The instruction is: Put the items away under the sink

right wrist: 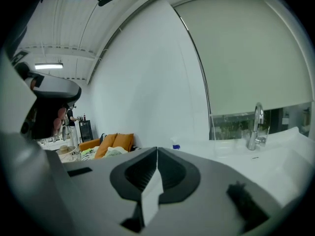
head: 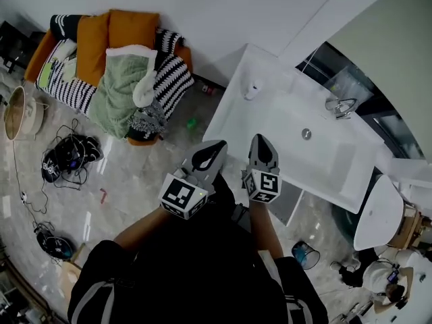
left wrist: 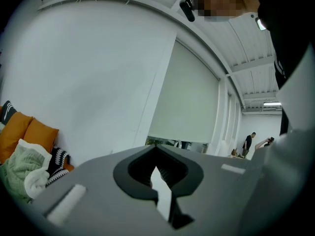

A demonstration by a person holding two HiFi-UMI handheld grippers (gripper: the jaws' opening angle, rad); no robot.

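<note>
Both grippers are held side by side in front of the white sink counter (head: 270, 123). My left gripper (head: 217, 146) has its jaws meeting at the tip with nothing between them; in its own view the left gripper (left wrist: 156, 147) faces a bare white wall. My right gripper (head: 262, 140) is shut and empty too. Past the right gripper (right wrist: 157, 149) I see the counter (right wrist: 280, 156), a chrome faucet (right wrist: 256, 127), a small blue-capped bottle (right wrist: 175, 145) and a clear container (right wrist: 221, 146). A small white bottle (head: 251, 90) stands at the counter's far left corner. The cabinet front (head: 289, 201) lies below the basin.
An orange sofa (head: 111, 59) with cushions and blankets stands at the left. Cables and black gear (head: 67, 155) lie on the marble floor. A white round fixture (head: 379, 211) is at the right, with a small bin (head: 305, 254) near it. People stand far off.
</note>
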